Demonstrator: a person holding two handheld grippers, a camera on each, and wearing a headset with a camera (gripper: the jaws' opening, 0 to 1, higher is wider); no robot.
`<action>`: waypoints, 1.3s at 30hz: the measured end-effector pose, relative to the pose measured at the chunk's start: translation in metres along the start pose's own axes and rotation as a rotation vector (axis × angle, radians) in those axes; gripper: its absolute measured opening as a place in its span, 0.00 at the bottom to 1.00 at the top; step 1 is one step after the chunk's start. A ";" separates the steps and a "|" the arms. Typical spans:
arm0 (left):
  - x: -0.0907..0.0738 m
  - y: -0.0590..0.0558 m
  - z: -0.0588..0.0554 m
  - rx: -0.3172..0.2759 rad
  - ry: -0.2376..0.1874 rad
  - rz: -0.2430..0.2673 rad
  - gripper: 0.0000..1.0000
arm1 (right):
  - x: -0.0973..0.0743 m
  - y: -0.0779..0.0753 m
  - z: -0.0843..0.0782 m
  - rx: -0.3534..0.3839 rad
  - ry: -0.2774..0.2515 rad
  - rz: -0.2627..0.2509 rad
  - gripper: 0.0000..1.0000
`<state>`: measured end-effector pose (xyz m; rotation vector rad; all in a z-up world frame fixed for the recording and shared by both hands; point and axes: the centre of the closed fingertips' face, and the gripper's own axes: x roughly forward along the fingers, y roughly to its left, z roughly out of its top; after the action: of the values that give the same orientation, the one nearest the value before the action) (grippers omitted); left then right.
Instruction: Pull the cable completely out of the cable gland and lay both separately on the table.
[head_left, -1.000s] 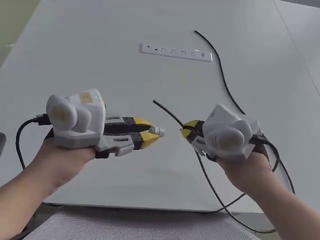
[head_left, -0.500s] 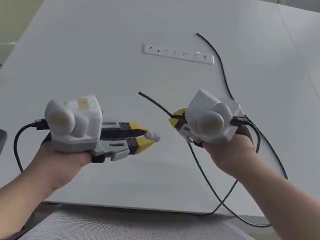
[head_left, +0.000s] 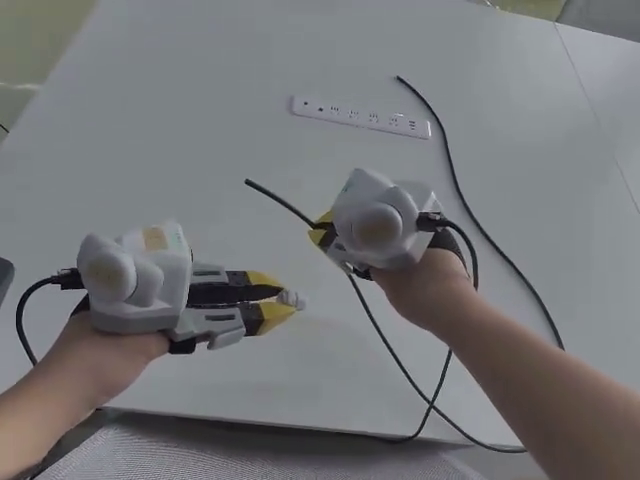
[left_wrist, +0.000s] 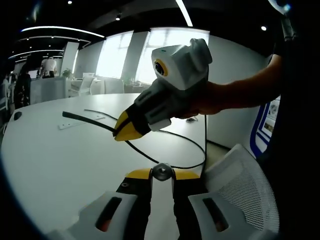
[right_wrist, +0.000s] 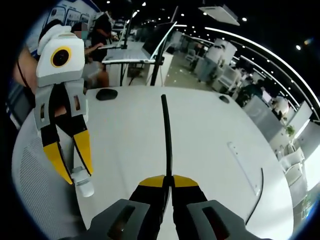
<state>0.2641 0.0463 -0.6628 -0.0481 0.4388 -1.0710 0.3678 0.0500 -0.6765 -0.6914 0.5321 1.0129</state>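
Left gripper (head_left: 272, 297): jaws pinching the gland (head_left: 291, 298) at their tips, held above the table (head_left: 180, 120) near its front edge. Right gripper (head_left: 322, 232): jaws pressed on the cable (head_left: 275, 198), free end jutting past the tips, the rest trailing toward the near table edge. Gland and cable apart. Power strip (head_left: 360, 115): flat on the far side of the table.

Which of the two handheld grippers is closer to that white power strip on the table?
Right. The right gripper hovers in front of the power strip, with a gap between them; the left gripper sits farther back and leftward.
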 end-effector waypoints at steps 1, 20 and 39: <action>0.000 0.001 -0.002 0.002 0.004 0.003 0.15 | 0.003 0.001 0.003 0.000 -0.003 0.005 0.00; -0.003 0.021 -0.046 -0.010 0.040 0.041 0.15 | 0.064 0.031 0.021 -0.097 0.026 0.127 0.00; -0.008 0.064 -0.091 -0.074 0.062 0.158 0.15 | 0.125 0.075 0.011 -0.141 0.057 0.276 0.00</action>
<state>0.2808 0.0995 -0.7596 -0.0450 0.5297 -0.9024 0.3559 0.1572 -0.7754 -0.7878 0.6213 1.3008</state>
